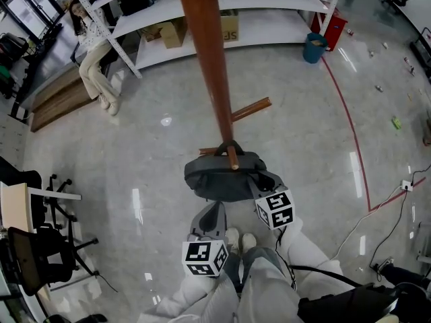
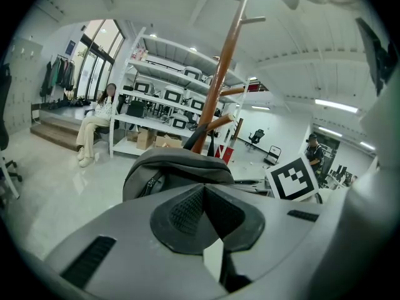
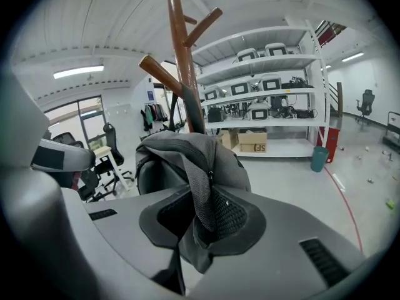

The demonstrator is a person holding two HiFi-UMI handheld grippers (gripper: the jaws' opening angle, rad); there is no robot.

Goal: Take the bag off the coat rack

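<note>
grey bag (image 1: pixel 222 179), head view: hung by its dark top loop (image 1: pixel 229 145) over a low peg (image 1: pixel 233 157) of the wooden coat rack (image 1: pixel 210 59).
grippers, head view: the left gripper (image 1: pixel 214 214) is held just below the bag; the right gripper (image 1: pixel 261 184) is set against the bag's right side.
left gripper view: its jaws are seen pressed together with nothing between them; the bag lies just beyond the tips, untouched as far as can be told.
right gripper view: a fold of the bag's mesh and fabric is pinched between the jaws; the top loop's seat on the peg is hidden behind the bag.
step in hand: a hold on the bag's side is judged taken; the lift off the peg is not yet made.
next move: the bag would need to be raised and drawn outward along the upward-slanted peg until the top loop is cleared; support from beneath by the left gripper may be wanted.
</note>
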